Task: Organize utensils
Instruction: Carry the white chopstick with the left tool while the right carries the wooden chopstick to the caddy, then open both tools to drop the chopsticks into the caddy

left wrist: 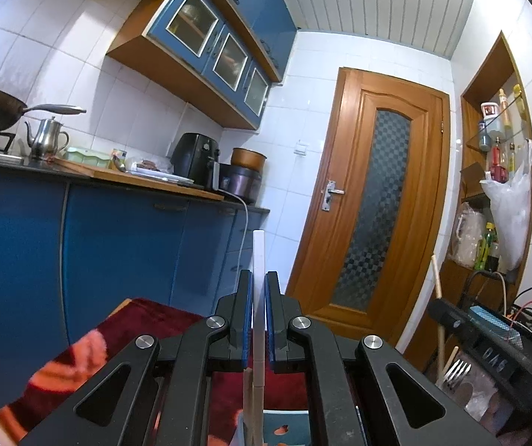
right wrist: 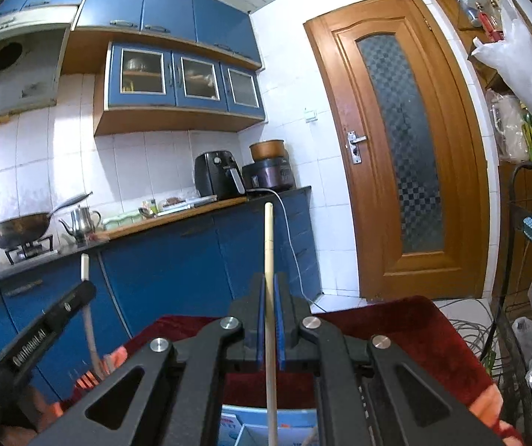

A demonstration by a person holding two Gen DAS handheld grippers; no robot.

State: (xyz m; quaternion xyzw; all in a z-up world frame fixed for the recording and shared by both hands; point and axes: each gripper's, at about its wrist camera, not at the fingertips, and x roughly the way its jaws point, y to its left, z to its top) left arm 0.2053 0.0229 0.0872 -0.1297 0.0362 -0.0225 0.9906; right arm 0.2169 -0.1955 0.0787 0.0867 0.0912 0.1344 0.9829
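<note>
1. Two utensils are in our grip: our left gripper (left wrist: 259, 312) is clamped on a white handle (left wrist: 258, 260) standing upright.
2. Our right gripper (right wrist: 269, 316) pinches a wooden stick (right wrist: 268, 238), also upright, above the blue-rimmed box (right wrist: 266, 414) directly below.

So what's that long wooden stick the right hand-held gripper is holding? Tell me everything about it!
The wooden stick is thin, straight, round and pale, like light wood or bamboo. It stands nearly upright, pinched between the blue pads of the right hand-held gripper, which is shut on it. Its blunt top pokes up well above the pads, and its lower part runs down toward a blue-rimmed box. Where its bottom end goes is out of view, so I can't tell what it really is.
</note>
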